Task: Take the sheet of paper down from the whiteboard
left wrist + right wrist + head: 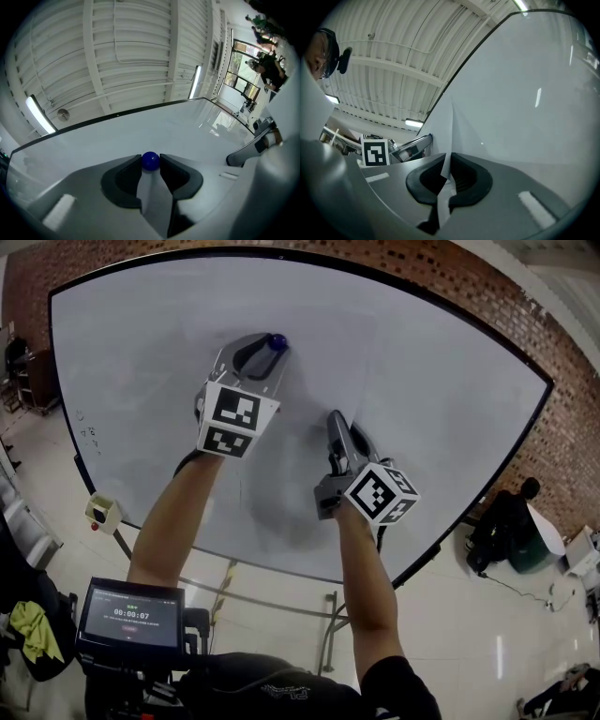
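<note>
Head view: the whiteboard (422, 381) fills the upper picture inside a black frame (487, 488), with a brick wall (562, 437) behind; bare board lies open above and to both sides of the hands. The left gripper (270, 349) reaches high on the board at a blue magnet (277, 340); the right gripper (334, 420) sits lower and well apart from it. Faint scribbles near the board's left edge cannot be read; a screen (131, 615) below shows a timer, 00:00:07.

Left gripper view: the jaws stand partly apart, their tips closed against the magnet's two sides; the sheet of paper (154, 199) runs from under the magnet down between the jaws, long axis towards the camera, lying against the board.

Right gripper view: the jaws are pressed together on the sheet's edge; the sheet rises edge-on from them, long axis up along the board; the left gripper's marker cube (375, 152) shows beyond.
</note>
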Motion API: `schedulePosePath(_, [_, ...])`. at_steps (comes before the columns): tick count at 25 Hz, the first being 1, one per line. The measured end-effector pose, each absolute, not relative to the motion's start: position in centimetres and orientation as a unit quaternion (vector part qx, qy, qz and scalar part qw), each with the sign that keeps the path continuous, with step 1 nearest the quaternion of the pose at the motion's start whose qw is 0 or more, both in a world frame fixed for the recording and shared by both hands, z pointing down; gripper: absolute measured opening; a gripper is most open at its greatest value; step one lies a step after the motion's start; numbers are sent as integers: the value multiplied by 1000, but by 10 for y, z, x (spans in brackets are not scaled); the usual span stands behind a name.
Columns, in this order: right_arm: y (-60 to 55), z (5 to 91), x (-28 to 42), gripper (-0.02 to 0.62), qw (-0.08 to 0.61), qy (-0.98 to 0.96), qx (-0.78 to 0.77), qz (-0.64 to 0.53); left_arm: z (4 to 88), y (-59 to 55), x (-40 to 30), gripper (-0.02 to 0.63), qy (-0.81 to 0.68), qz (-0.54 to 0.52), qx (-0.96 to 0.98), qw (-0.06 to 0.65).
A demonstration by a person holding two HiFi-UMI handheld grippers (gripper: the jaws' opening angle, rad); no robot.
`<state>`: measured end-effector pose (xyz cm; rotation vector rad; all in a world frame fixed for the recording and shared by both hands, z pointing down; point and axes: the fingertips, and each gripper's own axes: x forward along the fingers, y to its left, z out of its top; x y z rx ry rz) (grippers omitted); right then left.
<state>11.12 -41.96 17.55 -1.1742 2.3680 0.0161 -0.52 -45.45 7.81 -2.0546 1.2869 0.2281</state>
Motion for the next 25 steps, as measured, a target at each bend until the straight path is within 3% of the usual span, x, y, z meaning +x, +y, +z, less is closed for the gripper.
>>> schedulePosePath(16, [-392, 197, 138, 14, 241, 866, -438, 16, 114, -442, -17, 123, 497, 113, -807, 297])
schedulePosePath(25, [-331, 230, 183, 14, 180, 846, -499, 57, 152, -369, -9, 123, 525, 132, -806, 242])
